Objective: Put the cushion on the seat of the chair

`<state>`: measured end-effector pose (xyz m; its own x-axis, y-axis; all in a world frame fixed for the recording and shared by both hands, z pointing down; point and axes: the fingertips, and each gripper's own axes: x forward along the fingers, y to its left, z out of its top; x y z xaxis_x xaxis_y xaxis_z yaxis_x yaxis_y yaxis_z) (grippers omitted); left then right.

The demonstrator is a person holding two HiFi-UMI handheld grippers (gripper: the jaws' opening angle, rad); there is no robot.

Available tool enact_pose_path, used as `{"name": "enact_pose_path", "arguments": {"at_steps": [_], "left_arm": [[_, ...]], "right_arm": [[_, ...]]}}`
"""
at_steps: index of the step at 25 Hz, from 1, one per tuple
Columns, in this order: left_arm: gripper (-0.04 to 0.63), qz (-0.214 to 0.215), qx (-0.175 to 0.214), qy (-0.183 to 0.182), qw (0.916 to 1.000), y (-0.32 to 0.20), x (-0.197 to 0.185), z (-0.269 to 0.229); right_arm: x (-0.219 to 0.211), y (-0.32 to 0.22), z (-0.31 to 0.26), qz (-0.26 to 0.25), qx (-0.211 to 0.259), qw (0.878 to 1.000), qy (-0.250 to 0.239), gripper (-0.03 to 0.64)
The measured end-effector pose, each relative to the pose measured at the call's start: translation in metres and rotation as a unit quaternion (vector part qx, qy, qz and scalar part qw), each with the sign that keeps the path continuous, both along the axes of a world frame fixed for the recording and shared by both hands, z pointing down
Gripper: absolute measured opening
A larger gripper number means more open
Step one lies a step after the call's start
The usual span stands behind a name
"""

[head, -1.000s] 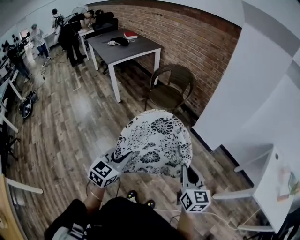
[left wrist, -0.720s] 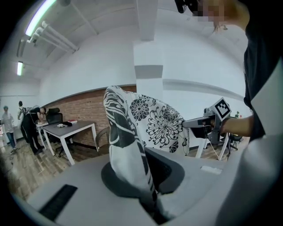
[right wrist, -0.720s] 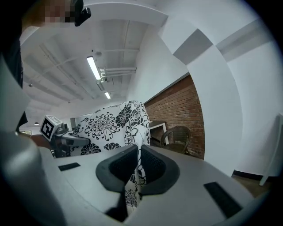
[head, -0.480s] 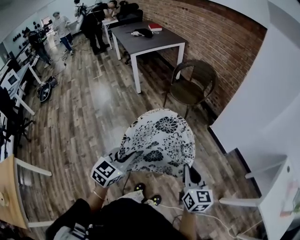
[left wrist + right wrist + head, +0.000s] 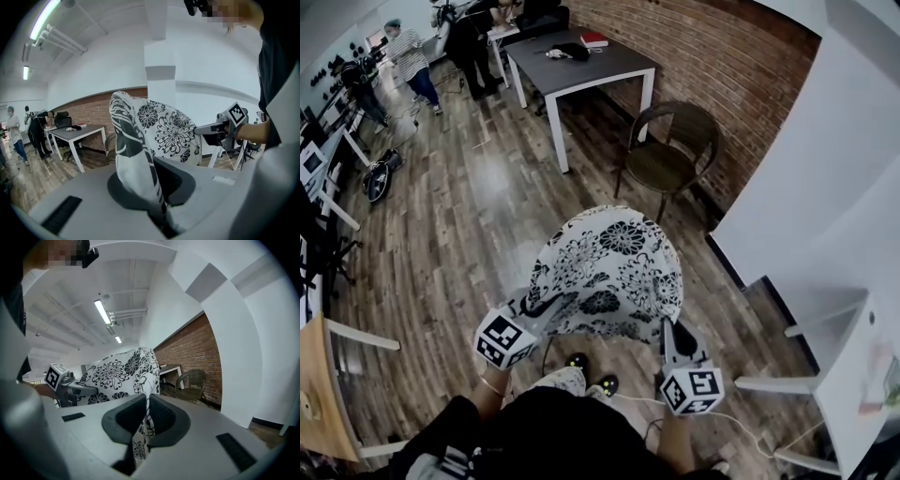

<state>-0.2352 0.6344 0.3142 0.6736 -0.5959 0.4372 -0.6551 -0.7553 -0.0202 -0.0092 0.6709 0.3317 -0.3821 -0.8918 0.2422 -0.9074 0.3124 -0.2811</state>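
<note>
A person carries a round white cushion with a black floral print (image 5: 609, 272) towards the dark brown round-backed chair (image 5: 667, 150), which stands empty by a red brick wall (image 5: 741, 84); the cushion rides in the air well short of the chair, spread roughly flat, with a stretch of plank floor (image 5: 487, 216) between it and the chair's seat (image 5: 659, 169). Both tongs grip the edge of the cushion turned away from the chair: the left gripper (image 5: 542, 315) has its jaws pressed together on a fold of the printed cover, and the right gripper (image 5: 668, 330), further along that same edge, has its ribbed pads nipping a thin strip of the fabric, with nothing else between them. The cushion looks light and soft, more floppy than stiff, so the side nearest the chair is likely to sag, and the smooth cover could slide out of a shallow pinch. Two holds set well apart on the rim, as here, seem the sound way to take it, since they keep it spread and should let it come down flat on the seat rather than bunch against the chair's curved back
</note>
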Motion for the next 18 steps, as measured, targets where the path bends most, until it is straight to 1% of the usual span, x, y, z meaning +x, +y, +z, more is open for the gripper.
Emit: {"name": "enact_pose_path", "arguments": {"at_steps": [5, 9, 13, 18], "left_arm": [[0.011, 0.010, 0.013, 0.009, 0.9998, 0.016, -0.010, 0.004], [0.012, 0.016, 0.017, 0.014, 0.9996, -0.004, -0.002, 0.000], [0.012, 0.021, 0.018, 0.024, 0.9993, -0.020, -0.004, 0.002], [0.011, 0.052, 0.027, 0.041, 0.9974, -0.035, -0.005, 0.015]], "right_arm": [[-0.010, 0.019, 0.003, 0.011, 0.010, 1.000, 0.008, 0.021], [0.000, 0.007, -0.006, 0.020, 0.017, 1.000, 0.015, 0.021], [0.003, 0.001, -0.009, 0.029, 0.016, 0.999, 0.026, 0.021], [-0.003, 0.002, -0.004, 0.058, 0.030, 0.997, 0.043, 0.021]]}}
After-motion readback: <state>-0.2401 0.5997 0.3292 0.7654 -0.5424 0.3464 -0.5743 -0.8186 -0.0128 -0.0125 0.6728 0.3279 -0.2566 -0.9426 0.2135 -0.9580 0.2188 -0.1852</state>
